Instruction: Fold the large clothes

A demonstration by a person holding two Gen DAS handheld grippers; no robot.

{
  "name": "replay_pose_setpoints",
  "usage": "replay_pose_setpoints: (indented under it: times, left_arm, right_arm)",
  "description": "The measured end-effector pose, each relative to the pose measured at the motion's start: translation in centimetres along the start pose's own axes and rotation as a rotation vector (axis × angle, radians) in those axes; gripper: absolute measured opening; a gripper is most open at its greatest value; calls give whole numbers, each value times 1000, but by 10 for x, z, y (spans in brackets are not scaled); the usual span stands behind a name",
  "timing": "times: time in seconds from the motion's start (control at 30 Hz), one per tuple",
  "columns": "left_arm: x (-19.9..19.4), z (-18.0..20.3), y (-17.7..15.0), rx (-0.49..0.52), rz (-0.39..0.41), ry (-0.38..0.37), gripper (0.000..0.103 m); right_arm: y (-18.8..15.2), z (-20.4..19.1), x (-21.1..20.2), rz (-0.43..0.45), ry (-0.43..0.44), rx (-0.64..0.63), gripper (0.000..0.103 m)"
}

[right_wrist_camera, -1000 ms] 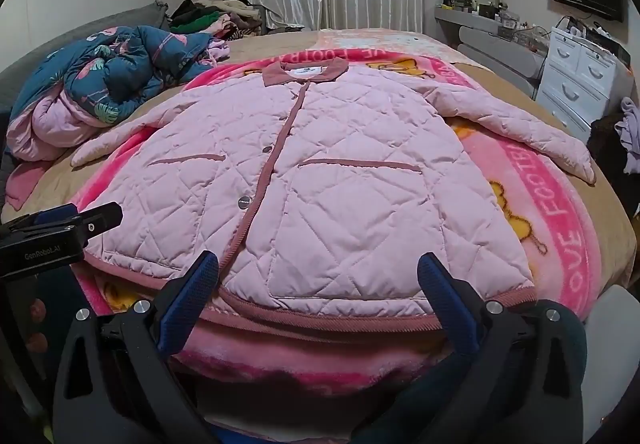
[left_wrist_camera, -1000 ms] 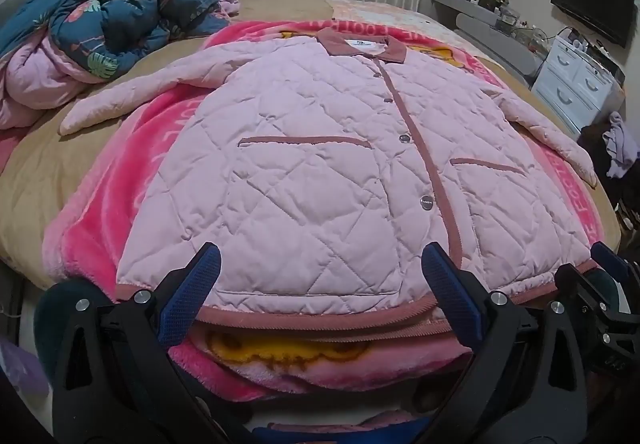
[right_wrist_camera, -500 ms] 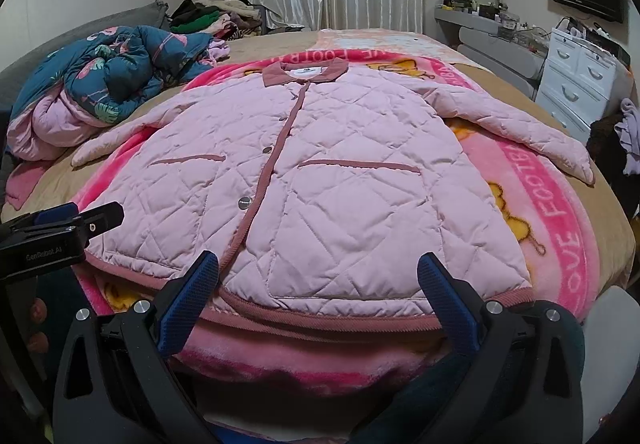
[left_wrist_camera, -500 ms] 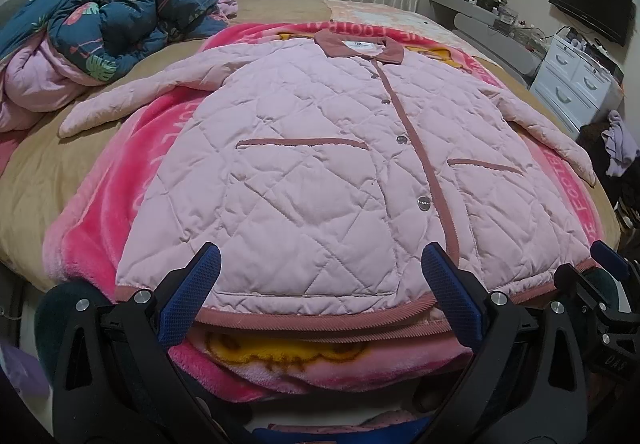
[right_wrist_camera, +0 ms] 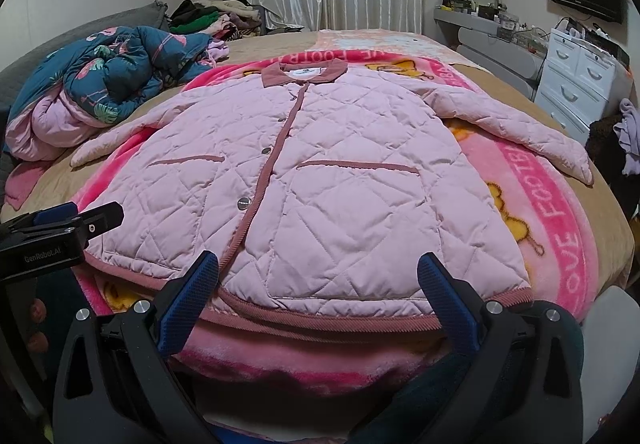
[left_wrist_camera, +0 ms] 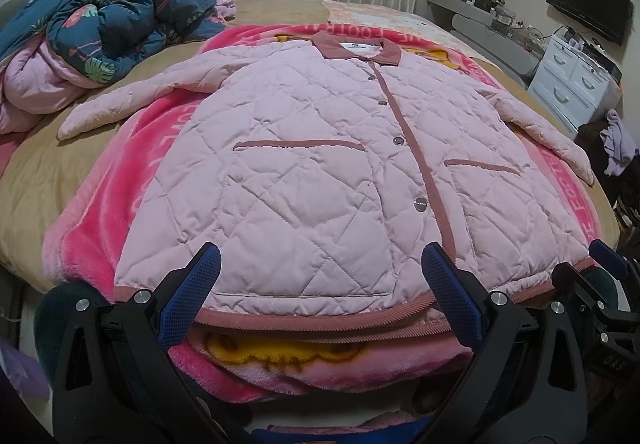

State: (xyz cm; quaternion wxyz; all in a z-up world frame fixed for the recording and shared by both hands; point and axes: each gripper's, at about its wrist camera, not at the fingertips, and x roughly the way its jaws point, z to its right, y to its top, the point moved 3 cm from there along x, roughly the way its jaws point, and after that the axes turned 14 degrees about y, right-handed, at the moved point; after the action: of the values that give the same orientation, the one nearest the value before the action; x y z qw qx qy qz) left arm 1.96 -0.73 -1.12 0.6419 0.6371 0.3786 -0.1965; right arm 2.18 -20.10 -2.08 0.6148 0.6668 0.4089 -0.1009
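Note:
A pink quilted jacket (left_wrist_camera: 320,171) with dusty-rose trim lies flat and buttoned on a pink blanket (left_wrist_camera: 132,171) on the bed, collar far, hem near, both sleeves spread out. It also shows in the right wrist view (right_wrist_camera: 340,179). My left gripper (left_wrist_camera: 320,284) is open and empty, hovering just before the hem, left of the button line. My right gripper (right_wrist_camera: 318,280) is open and empty before the hem's right half. The left gripper's body (right_wrist_camera: 60,240) shows at the right wrist view's left edge, and the right gripper's (left_wrist_camera: 600,284) at the left wrist view's right edge.
A crumpled blue floral duvet (left_wrist_camera: 108,23) and pink bedding lie at the bed's far left, with a clothes pile (right_wrist_camera: 208,15) behind. A white drawer unit (left_wrist_camera: 576,83), a shelf and a wall TV (left_wrist_camera: 588,7) stand at the right. Curtains hang at the back.
Both grippers have barely moved; the left view has shifted very slightly. The jacket lies as before.

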Motion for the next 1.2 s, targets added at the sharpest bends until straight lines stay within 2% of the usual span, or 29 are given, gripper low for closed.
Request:
replay_pose_setpoints:
  times: [0.8,1.2]
  left_arm:
    - [2,1,0,6,4,-4,94]
    - [13,20,13,25,17,-23,94]
  right_arm:
    - [-2,2,2,0,2,2,99]
    - [12,15,7,2,-12,3,99]
